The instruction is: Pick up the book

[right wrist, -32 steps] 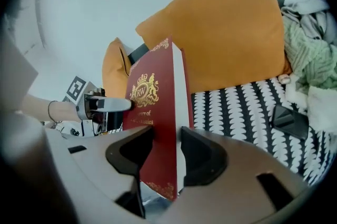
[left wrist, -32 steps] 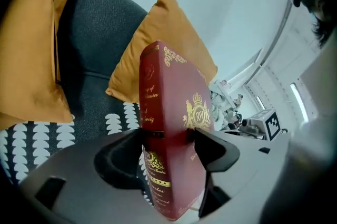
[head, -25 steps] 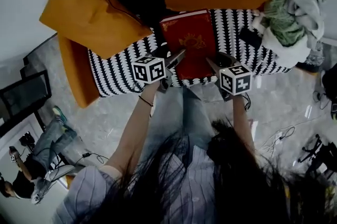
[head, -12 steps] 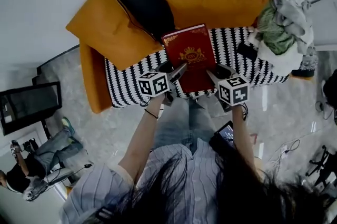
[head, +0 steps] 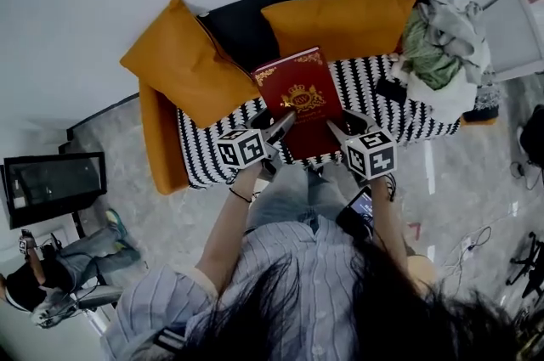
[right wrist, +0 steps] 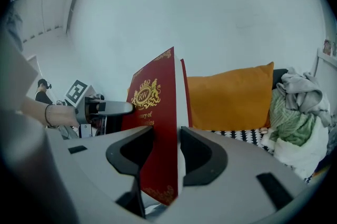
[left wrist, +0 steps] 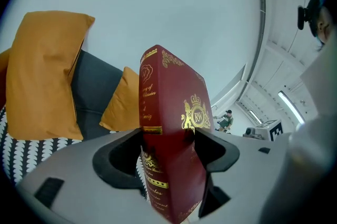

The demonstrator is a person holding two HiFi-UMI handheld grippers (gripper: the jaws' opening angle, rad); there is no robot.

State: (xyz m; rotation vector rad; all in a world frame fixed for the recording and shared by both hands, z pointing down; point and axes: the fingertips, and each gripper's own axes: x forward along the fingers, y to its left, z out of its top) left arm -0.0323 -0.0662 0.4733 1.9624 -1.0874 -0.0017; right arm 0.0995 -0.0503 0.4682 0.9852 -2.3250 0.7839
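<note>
Just changed: the book (head: 302,100) has come up off the sofa (head: 212,143), carried by both tongs at once; a second ago it sat lower, against the patterned seat.
Book's place: in the air above the seat's front edge, tilted with its top edge toward the sofa back and its cover facing the person, clear of the cushions.
Grip, left: the left tongs (head: 279,123) are clamped on the lower corner at the spine.
Grip, right: the right tongs (head: 336,130) are clamped on the opposite lower corner, over cover and pages.
Meaning for the task: the pick-up looks as good as done; what remains is likely just keeping both grips even so the book does not twist.
Count: one book; two tongs; two orange cushions (head: 183,62) (head: 340,19), plus an orange piece at the sofa's left end that may be a third; one heap of clothes (head: 442,45) at the right end.
</note>
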